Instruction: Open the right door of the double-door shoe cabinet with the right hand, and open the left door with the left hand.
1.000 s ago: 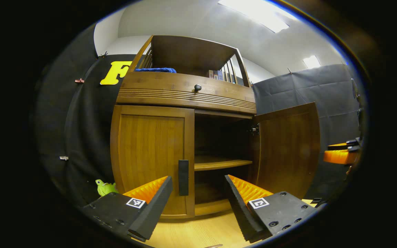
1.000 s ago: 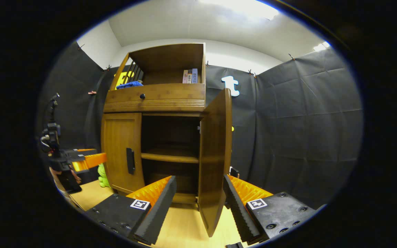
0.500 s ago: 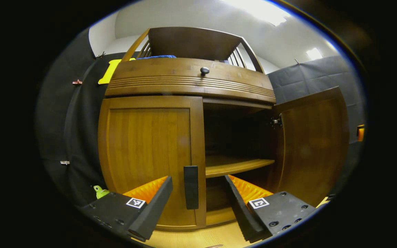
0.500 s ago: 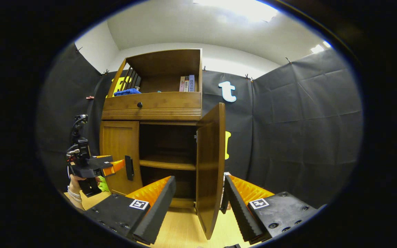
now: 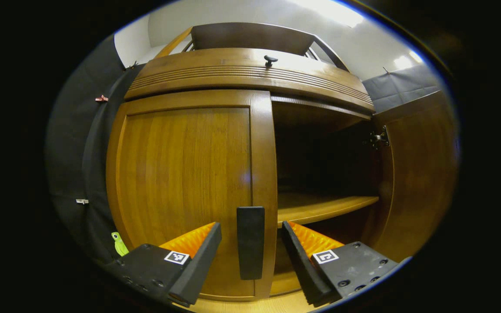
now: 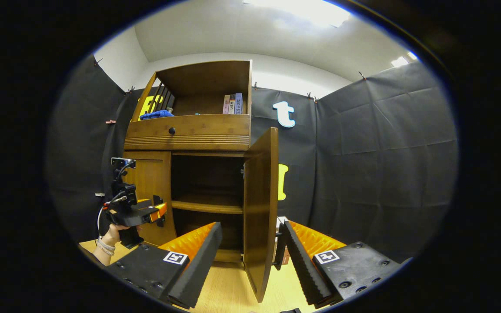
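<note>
The wooden shoe cabinet (image 6: 187, 130) stands against the booth wall. Its left door (image 5: 185, 182) is closed, and the door's black handle (image 5: 250, 242) sits between the fingers of my left gripper (image 5: 250, 256), which is open around it with gaps on both sides. The right door (image 6: 259, 208) stands swung out, edge-on in the right gripper view. My right gripper (image 6: 250, 261) is open, with that door's lower edge showing between its fingers and its black handle (image 6: 280, 256) beside the right finger. In the right gripper view a hand holds the left gripper (image 6: 139, 213) at the left door.
Inside the open half there is a bare shelf (image 5: 324, 206). Above the doors sit a drawer with a black knob (image 5: 270, 59), a blue cloth (image 6: 157, 114) and books (image 6: 232, 103). A green toy (image 5: 118, 243) lies on the wooden floor (image 6: 233, 291) left of the cabinet.
My left gripper has moved in close to the left door until its handle lies between the fingers. The right gripper has drawn back slightly from the open right door.
</note>
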A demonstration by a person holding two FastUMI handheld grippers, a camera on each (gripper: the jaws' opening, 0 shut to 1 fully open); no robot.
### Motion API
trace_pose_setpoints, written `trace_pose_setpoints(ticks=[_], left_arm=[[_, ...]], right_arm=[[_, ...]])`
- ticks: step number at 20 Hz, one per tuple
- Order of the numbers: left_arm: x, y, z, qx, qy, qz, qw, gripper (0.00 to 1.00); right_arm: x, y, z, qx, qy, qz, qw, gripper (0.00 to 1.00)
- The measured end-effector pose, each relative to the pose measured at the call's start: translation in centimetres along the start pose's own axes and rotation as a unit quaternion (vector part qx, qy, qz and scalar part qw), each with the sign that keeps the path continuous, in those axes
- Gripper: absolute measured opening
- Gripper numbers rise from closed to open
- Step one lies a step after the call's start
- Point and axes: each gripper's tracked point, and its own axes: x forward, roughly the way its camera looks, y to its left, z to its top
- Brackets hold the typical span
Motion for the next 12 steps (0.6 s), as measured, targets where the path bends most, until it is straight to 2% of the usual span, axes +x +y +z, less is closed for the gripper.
trace_pose_setpoints(ticks=[5,8,12], left_arm=[[1.0,0.1,-0.7,-0.004,0.007,0.01,1.0,0.63],[1.3,0.2,-1.0,-0.018,0.016,0.015,1.0,0.38],[1.2,0.3,-1.1,-0.022,0.024,0.012,0.999,0.34]], right_arm=[[0.1,0.1,-0.3,-0.006,0.004,0.002,1.0,0.9],[0.0,-0.2,-0.3,-0.004,0.002,0.0,1.0,0.9],[-0.2,-0.5,-0.6,0.0,0.005,-0.003,1.0,0.9]])
